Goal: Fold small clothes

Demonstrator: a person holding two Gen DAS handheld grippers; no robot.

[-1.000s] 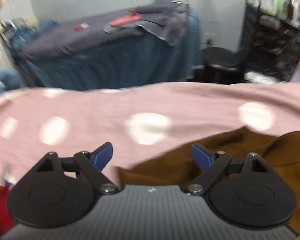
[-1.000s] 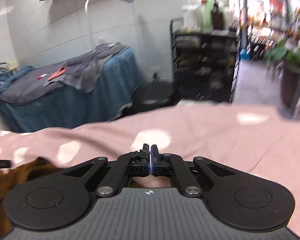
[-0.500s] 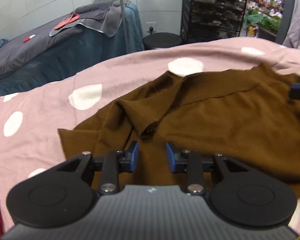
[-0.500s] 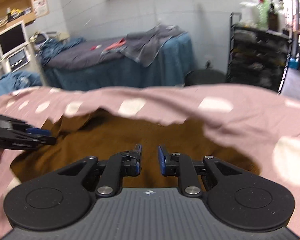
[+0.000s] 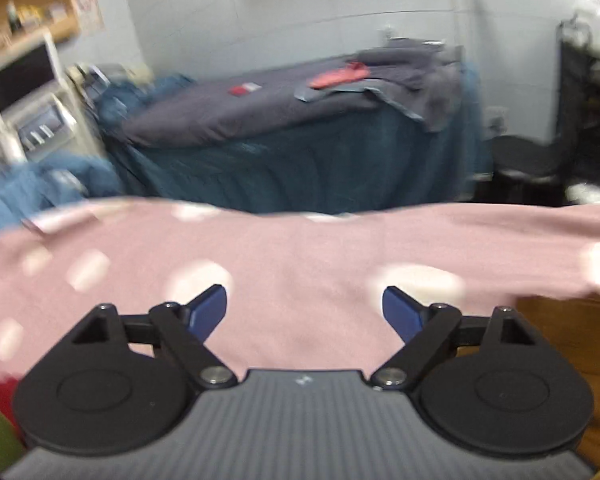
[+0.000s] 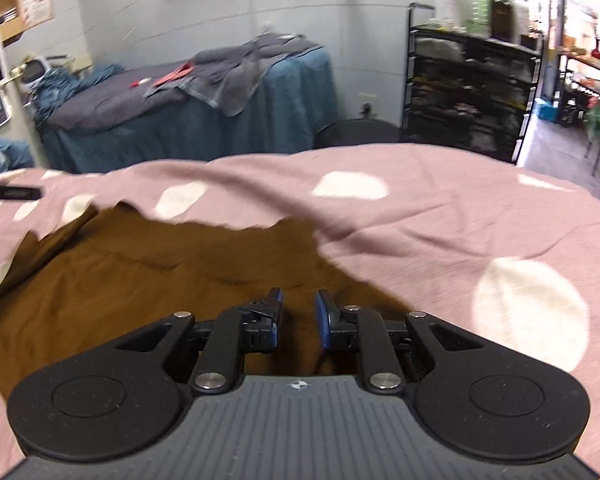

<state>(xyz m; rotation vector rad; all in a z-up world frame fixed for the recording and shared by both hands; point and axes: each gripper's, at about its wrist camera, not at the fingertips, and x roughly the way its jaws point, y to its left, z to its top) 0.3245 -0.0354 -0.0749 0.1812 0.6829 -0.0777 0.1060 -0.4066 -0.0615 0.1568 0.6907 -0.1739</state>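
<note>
Brown garment (image 6: 112,292): lies spread on the pink spotted cloth (image 6: 440,220), long axis seemingly left to right.
Left gripper (image 5: 304,312): jaws wide, just opened, nothing between.
Right gripper (image 6: 298,318): narrow gap, over the garment, gripping nothing.
Left view: only the garment's corner (image 5: 572,328) at right.

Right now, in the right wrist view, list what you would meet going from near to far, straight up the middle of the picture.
right gripper → brown garment → pink spotted cloth → round black stool → pale tiled wall
</note>
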